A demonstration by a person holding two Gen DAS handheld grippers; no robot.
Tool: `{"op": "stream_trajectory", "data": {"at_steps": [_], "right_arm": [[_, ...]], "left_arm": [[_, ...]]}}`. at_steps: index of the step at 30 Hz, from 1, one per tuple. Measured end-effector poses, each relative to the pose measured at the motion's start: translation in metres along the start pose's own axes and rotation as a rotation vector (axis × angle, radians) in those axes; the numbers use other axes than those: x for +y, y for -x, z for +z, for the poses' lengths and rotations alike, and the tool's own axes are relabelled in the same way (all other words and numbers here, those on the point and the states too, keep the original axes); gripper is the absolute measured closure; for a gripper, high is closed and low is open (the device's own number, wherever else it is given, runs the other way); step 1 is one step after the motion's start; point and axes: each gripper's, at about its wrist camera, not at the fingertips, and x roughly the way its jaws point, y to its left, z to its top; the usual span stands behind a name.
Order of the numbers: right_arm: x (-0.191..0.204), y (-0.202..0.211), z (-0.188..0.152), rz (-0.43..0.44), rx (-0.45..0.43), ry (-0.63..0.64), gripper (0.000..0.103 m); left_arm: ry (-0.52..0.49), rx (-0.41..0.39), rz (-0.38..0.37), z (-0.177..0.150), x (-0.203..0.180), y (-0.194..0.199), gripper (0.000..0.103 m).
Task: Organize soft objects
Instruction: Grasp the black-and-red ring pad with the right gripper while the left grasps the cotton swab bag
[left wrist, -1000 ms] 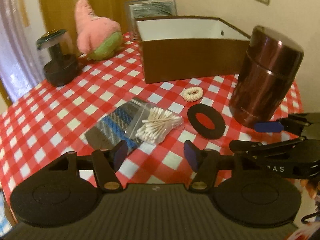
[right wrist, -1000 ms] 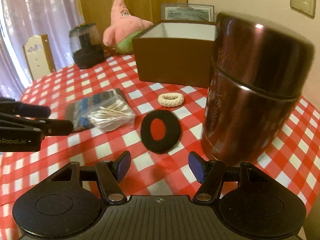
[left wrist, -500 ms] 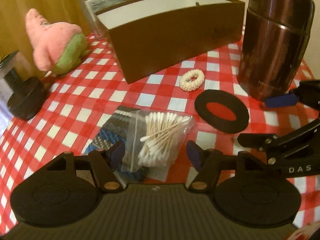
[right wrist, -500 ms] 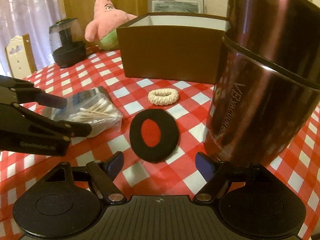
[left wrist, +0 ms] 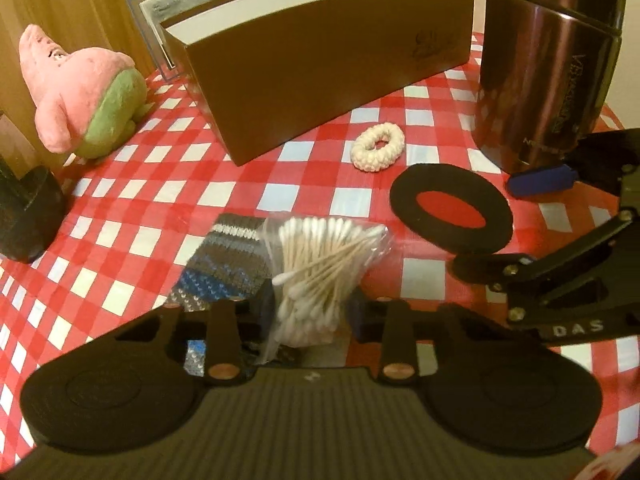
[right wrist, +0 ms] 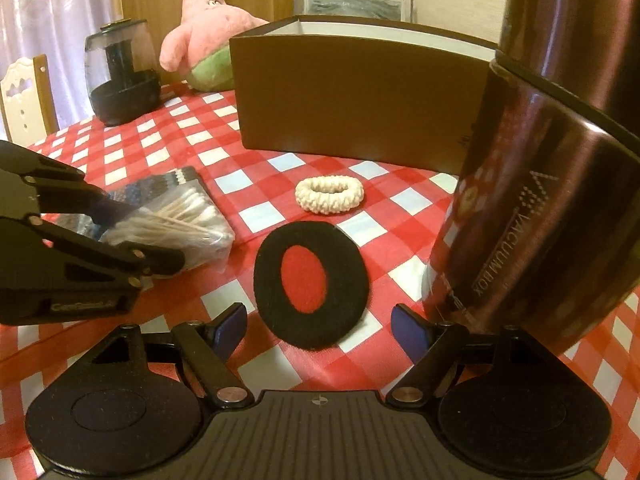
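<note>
A clear bag of cotton swabs (left wrist: 320,264) lies on a folded knit cloth (left wrist: 228,264) on the checked tablecloth. My left gripper (left wrist: 310,308) is open with its fingers on either side of the bag's near end. A black felt ring (right wrist: 310,282) lies flat just ahead of my right gripper (right wrist: 318,326), which is open and empty. The ring also shows in the left wrist view (left wrist: 450,210). A cream scrunchie (right wrist: 330,195) lies beyond it. A brown open box (right wrist: 360,92) stands behind. A pink plush star (left wrist: 80,92) sits at the far left.
A tall dark metal canister (right wrist: 552,160) stands close to the right of my right gripper. A black grinder with a clear dome (right wrist: 120,76) stands at the far left. A framed picture (left wrist: 192,12) leans behind the box. A white chair back (right wrist: 24,100) is past the table edge.
My left gripper has moved forward and down until the swab bag sits between its fingers. My right gripper has moved closer to the black ring and opened wider.
</note>
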Motion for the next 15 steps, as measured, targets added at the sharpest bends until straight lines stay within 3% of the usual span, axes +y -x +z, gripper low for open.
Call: {"op": "stream_trajectory", "data": {"at_steps": [10,13,15], "right_arm": [[0.002,-0.009,0.003,0.0,-0.021,-0.018,0.025],[0.004,-0.01,0.004,-0.019,-0.044,-0.036,0.04],[0.006,-0.01,0.005,-0.029,-0.045,-0.02,0.043]], "left_arm": [[0.047,-0.009,0.016,-0.002,-0.002,0.015,0.074],[0.071,-0.006,0.029,-0.003,-0.002,0.02,0.074],[0.093,-0.001,0.033,-0.003,0.0,0.021,0.074]]}}
